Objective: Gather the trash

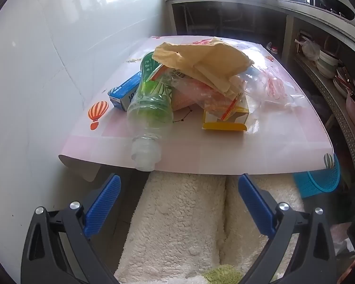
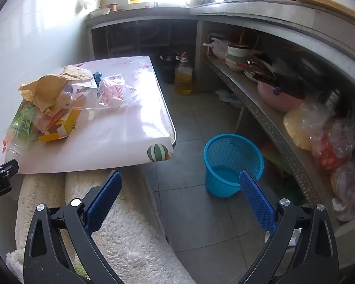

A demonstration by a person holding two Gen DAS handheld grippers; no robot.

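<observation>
Yellow paper [image 1: 201, 59] half-covering bottle [image 1: 149, 104]

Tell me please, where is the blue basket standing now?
The blue basket stands on the tiled floor in the right wrist view, right of the table and beside the low shelf; the left wrist view shows only its edge.

Beyond the far right corner of the table [image 2: 120, 142] you have a bottle of yellow oil [image 2: 183, 75] standing on the tiled floor [image 2: 201, 224]. Along your right runs a perforated metal shelf [image 2: 272, 127] stacked with bowls [image 2: 236, 56], a pink basin [image 2: 279, 97] and filled plastic bags [image 2: 324, 130]. Fluffy cream fabric [image 1: 177, 220] lies below the table's near edge.
</observation>
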